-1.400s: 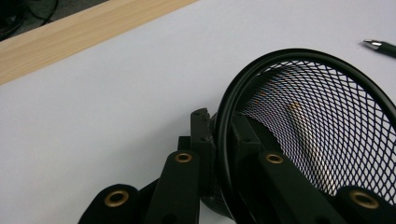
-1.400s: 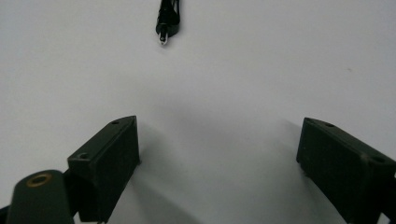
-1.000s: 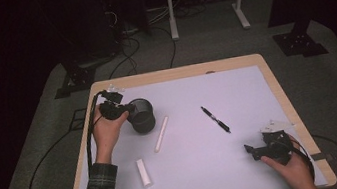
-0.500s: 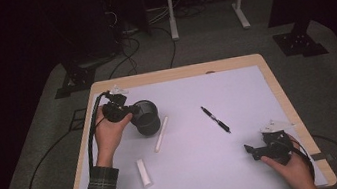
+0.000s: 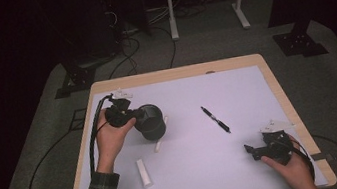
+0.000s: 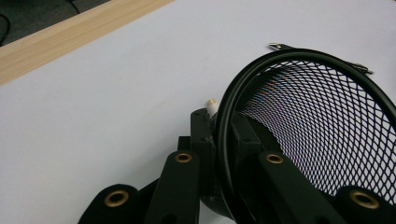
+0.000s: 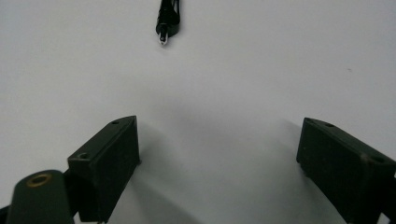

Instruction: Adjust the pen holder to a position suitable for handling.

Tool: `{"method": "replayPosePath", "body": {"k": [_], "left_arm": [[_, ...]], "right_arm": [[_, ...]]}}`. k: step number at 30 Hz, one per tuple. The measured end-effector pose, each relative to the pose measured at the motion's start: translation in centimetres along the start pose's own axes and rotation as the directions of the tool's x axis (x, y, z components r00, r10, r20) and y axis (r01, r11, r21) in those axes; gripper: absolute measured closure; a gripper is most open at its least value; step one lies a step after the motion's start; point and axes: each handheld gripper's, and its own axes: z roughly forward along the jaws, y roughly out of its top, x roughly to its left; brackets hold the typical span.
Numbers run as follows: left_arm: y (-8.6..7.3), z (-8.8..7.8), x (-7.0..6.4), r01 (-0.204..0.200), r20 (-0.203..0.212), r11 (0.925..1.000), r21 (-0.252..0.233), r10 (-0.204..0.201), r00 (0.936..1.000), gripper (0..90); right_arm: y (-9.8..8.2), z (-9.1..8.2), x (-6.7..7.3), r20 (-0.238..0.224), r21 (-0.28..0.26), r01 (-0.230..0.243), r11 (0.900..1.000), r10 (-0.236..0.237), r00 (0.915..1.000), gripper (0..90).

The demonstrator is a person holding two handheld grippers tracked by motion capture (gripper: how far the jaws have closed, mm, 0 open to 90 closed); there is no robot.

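Note:
A black mesh cup [image 5: 151, 121] is held tilted over the left half of the white table, and my left gripper [image 5: 132, 116] is shut on its rim. In the left gripper view the jaws pinch the cup's rim [image 6: 224, 126], with the mesh wall [image 6: 322, 130] spreading to the right. A black pen [image 5: 215, 119] lies at the table's middle; its tip [image 7: 166, 23] lies ahead of my right gripper [image 7: 217, 154]. That right gripper [image 5: 253, 151] rests open near the front right corner with nothing between its jaws.
One white stick [image 5: 144, 172] lies near the front left. A second white stick [image 5: 159, 145] is partly hidden under the cup. The table's wooden edge [image 5: 277, 88] runs along the right side. Cables trail off the table's left side.
My left hand has carried the cup a little to the right and toward the person, so it now covers the upper end of the second white stick. The right gripper has stayed put.

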Motion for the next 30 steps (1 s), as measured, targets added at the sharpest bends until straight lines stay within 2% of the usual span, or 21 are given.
{"method": "replayPosePath", "body": {"k": [6, 15, 30], "left_arm": [[-0.2, -0.2, -1.0, -0.023, 0.016, 0.9997, 0.008, 0.023, 0.9996, 82.7], [-0.7, -0.6, -2.1, -0.03, 0.034, 0.9995, 0.011, 0.03, 0.999, 82.7], [-1.7, -0.8, -4.3, -0.065, 0.063, 0.9973, 0.034, 0.063, 0.996, 82.7]], "right_arm": [[0.0, 0.0, 0.0, 0.0, 0.0, 0.0, 1.0, 0.0, 1.0, 12.1], [0.0, 0.0, 0.0, 0.0, 0.0, -0.002, 1.0, 0.002, 1.0, 12.1], [0.0, 0.0, 0.0, 0.0, 0.0, -0.002, 1.0, 0.002, 1.0, 12.1]]}}
